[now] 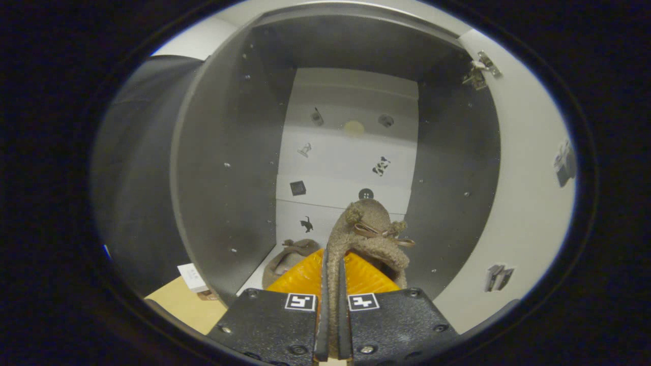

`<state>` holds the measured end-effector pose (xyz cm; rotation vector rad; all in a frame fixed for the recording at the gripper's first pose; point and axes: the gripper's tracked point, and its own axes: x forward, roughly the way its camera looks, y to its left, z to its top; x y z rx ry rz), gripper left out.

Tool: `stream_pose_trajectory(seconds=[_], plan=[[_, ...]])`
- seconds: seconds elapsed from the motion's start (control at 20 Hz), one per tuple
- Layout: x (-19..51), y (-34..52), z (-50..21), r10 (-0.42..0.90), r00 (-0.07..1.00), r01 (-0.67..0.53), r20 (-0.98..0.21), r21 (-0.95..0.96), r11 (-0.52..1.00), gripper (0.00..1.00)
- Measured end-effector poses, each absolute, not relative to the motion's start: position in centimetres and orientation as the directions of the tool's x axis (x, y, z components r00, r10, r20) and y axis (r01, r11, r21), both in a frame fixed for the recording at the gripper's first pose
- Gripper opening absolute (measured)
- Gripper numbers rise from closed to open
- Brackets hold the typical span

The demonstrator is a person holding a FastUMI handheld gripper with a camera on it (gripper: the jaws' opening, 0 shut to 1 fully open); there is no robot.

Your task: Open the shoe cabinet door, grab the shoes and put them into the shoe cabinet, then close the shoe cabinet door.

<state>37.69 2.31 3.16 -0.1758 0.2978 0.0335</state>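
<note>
We face the open shoe cabinet [229, 168], its grey side walls running back to a pale rear panel [351, 152] dotted with small dark stickers and fittings, none of which we can read. The cabinet door [529, 168] stands swung open to the right of the compartment, white on its inner face, with a metal hinge [478, 68] at its upper corner and two further small fittings lower down that are too blurred to identify. Held in the gripper [331, 305] is a shoe [368, 234]: a tan, fleecy slipper with a thin brown bow on its upper, standing above the fingers and reaching forward into the cabinet opening. The two fingers are nearly pressed together, pinching a fuzzy edge of this shoe between them. A second shoe [290, 259] of the same colour lies on the cabinet floor, just ahead and left of the fingers, touching or nearly touching the left wall. Outside the cabinet, beside its left wall, a small white box [192, 277] rests on a light wooden surface [185, 305]; its printing is illegible. Each finger base carries a square black-and-white marker [300, 301].
</note>
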Motion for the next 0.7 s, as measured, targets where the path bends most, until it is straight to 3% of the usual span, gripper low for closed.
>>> stream_pose_trajectory(seconds=[0.25,0.4,0.7], plan=[[43.7,-0.9,-2.7,-0.075,0.937,-0.001,-0.341,-0.217,0.976,0.10],[45.5,-0.9,-5.1,-0.019,0.925,-0.058,-0.380,-0.190,0.980,0.10],[47.5,-2.2,-7.3,-0.062,0.906,-0.030,-0.419,-0.210,0.977,0.10]])
